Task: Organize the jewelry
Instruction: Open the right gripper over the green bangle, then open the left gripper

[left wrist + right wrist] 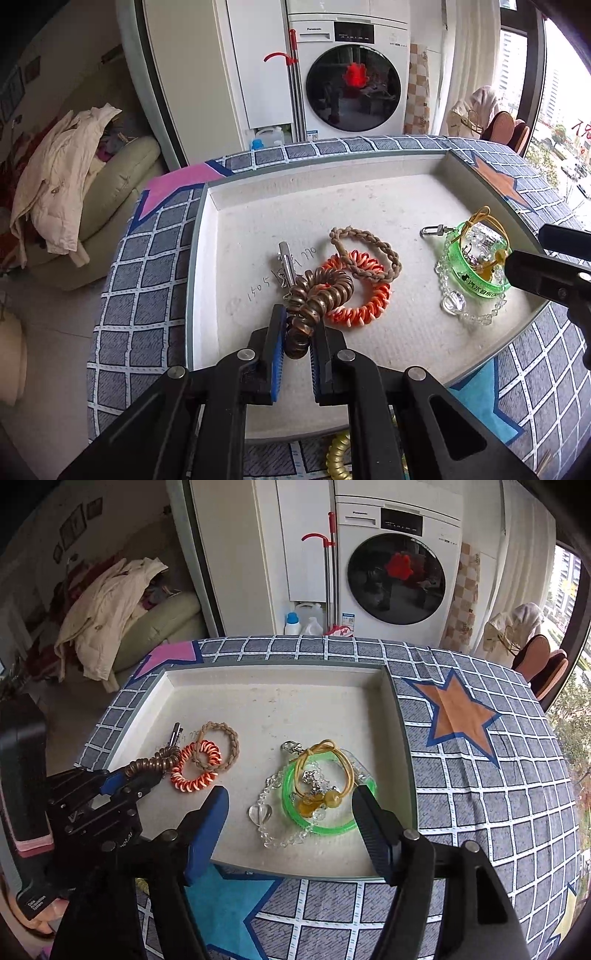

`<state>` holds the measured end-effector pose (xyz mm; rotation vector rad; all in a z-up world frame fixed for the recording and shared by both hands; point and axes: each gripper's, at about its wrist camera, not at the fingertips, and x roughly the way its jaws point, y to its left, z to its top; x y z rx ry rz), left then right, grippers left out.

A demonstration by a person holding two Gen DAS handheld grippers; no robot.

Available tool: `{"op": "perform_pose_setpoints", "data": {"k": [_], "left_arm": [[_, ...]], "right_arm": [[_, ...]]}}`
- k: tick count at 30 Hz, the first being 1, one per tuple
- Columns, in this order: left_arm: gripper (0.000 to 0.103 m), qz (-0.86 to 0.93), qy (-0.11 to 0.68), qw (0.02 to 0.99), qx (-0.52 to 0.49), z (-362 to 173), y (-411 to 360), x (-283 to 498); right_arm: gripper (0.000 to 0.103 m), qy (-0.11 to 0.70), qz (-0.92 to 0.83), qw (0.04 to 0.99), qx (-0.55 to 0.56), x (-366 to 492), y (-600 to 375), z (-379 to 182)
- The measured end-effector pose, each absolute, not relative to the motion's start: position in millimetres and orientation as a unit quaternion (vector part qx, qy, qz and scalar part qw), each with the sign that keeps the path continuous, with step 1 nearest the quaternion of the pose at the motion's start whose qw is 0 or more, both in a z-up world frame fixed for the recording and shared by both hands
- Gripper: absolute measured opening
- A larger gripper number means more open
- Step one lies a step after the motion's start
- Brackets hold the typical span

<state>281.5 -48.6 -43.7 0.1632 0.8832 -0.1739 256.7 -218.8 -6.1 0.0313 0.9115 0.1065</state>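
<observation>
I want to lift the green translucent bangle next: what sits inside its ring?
Inside the green translucent bangle lie a yellow cord hair tie with amber beads and part of a clear crystal bead chain. Whatever lies beneath that tangle is covered.

1. The far half of the tray (pixel 258 701) floor lies bare, giving open room.
2. A bare strip runs between the orange coil band (pixel 192 771) and the green bangle (pixel 325 801) cluster.
3. The tray's raised wall (pixel 400 738) rims every side.
4. The left gripper (pixel 298 328), clamped on the bronze coil tie (pixel 317 295), crowds the tray's near-left corner.
</observation>
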Motion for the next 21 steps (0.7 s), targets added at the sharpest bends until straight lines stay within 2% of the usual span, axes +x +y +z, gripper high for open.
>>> {"op": "perform_pose_setpoints", "data": {"k": [3,21], "left_arm": [[0.032,-0.081,0.426,0.897,0.079,-42,-50,282],[0.032,-0.081,0.421,0.900,0.082,-34,-55,281]], "right_arm": [[0.078,0.450,0.048,0.891,0.019,256,-223,-9],[0.078,0.440,0.021,0.897,0.044,240,-243,-8]]}}
